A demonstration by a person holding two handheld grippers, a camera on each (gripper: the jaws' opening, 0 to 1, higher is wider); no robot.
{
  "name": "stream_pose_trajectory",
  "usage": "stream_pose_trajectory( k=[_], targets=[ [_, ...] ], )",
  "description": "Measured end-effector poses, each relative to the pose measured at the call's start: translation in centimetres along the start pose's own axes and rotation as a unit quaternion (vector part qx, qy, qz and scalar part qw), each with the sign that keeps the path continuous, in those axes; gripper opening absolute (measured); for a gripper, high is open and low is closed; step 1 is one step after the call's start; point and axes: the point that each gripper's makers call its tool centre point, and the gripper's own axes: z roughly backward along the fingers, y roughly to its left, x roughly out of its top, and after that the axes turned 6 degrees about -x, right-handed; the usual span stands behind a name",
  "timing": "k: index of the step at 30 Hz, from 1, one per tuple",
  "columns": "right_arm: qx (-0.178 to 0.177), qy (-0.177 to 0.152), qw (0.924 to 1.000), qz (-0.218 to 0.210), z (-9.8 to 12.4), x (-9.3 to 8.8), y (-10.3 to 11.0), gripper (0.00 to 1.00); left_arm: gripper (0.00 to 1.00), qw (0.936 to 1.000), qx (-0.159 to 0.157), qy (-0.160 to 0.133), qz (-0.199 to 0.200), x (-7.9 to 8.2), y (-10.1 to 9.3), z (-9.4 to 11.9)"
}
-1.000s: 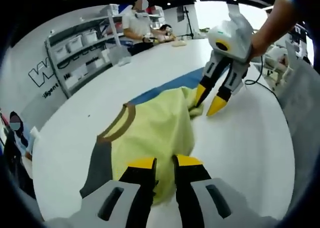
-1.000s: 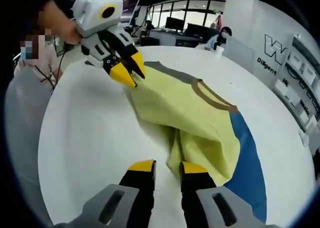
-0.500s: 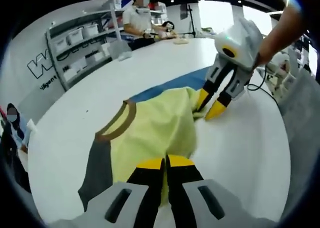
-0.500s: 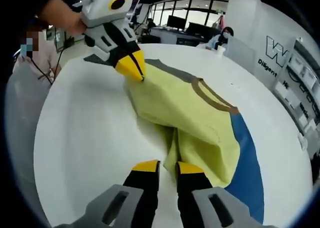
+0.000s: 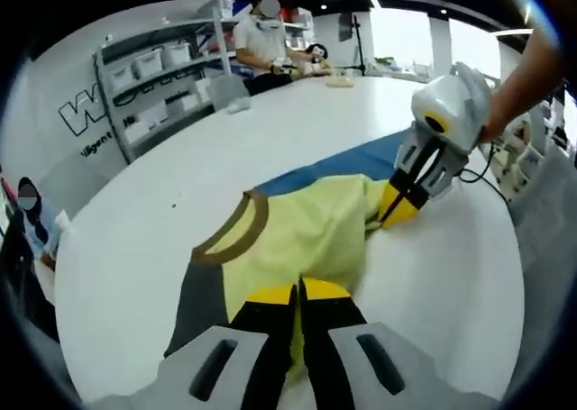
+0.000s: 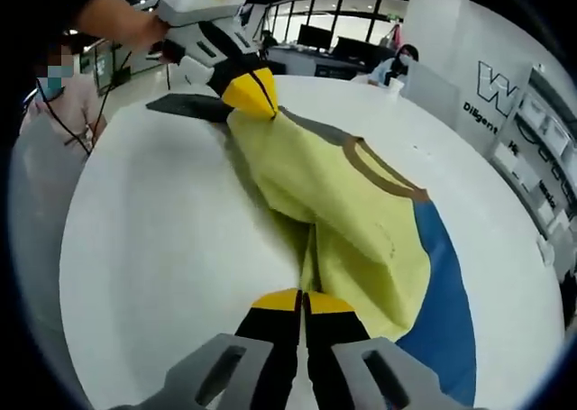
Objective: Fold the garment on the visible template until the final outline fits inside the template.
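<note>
A yellow-green T-shirt point(image 5: 288, 239) with a brown collar point(image 5: 230, 239) and grey sleeves point(image 5: 198, 302) lies on the white table, partly over a blue template point(image 5: 361, 162). My left gripper point(image 5: 300, 291) is shut on the shirt's near edge. My right gripper point(image 5: 401, 210) comes in from the right, shut on the shirt's far corner. In the right gripper view the right gripper point(image 6: 304, 299) pinches the shirt point(image 6: 334, 194) at the bottom. The left gripper point(image 6: 251, 95) holds the opposite end near a grey sleeve point(image 6: 194, 106). The fabric runs taut between them, and the template point(image 6: 446, 311) shows to the right.
The round white table point(image 5: 135, 221) has bare room on both sides of the shirt. Shelves with bins point(image 5: 153, 86) stand along the far wall. A person point(image 5: 266, 41) works at the table's far end. A person point(image 6: 54, 95) holds the grippers. A cable point(image 5: 478, 171) trails by the right gripper.
Both grippers stood open at the shirt's edge one second ago; both have closed on the fabric. The shirt edge is now drawn taut and raised between them.
</note>
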Motion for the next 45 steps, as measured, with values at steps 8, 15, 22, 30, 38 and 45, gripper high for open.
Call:
stream_pose_trajectory(
  k=[8, 15, 22, 30, 38, 45],
  targets=[
    [0.003, -0.003, 0.9999, -0.015, 1.4, 0.6, 0.2, 0.00, 0.09, 0.9999, 0.012, -0.001, -0.005, 0.8, 1.6, 0.1],
    [0.012, -0.010, 0.9997, -0.019, 2.6, 0.8, 0.9, 0.00, 0.09, 0.9998, 0.019, -0.002, -0.008, 1.2, 2.4, 0.0],
    [0.025, -0.019, 0.9992, -0.023, 4.5, 1.0, 2.1, 0.00, 0.09, 0.9996, 0.023, 0.001, -0.015, 1.4, 3.1, -0.1],
    [0.042, -0.029, 0.9985, -0.020, 6.9, 0.8, 3.7, 0.00, 0.09, 0.9993, 0.029, 0.002, -0.023, 1.7, 3.7, -0.1],
    [0.057, -0.037, 0.9975, -0.020, 8.5, 0.9, 5.3, 0.00, 0.09, 0.9987, 0.032, 0.004, -0.039, 2.0, 3.9, -0.2],
    [0.081, -0.046, 0.9953, -0.028, 10.0, 1.3, 7.3, 0.00, 0.09, 0.9982, 0.034, 0.006, -0.049, 2.0, 4.2, -0.3]
  ],
)
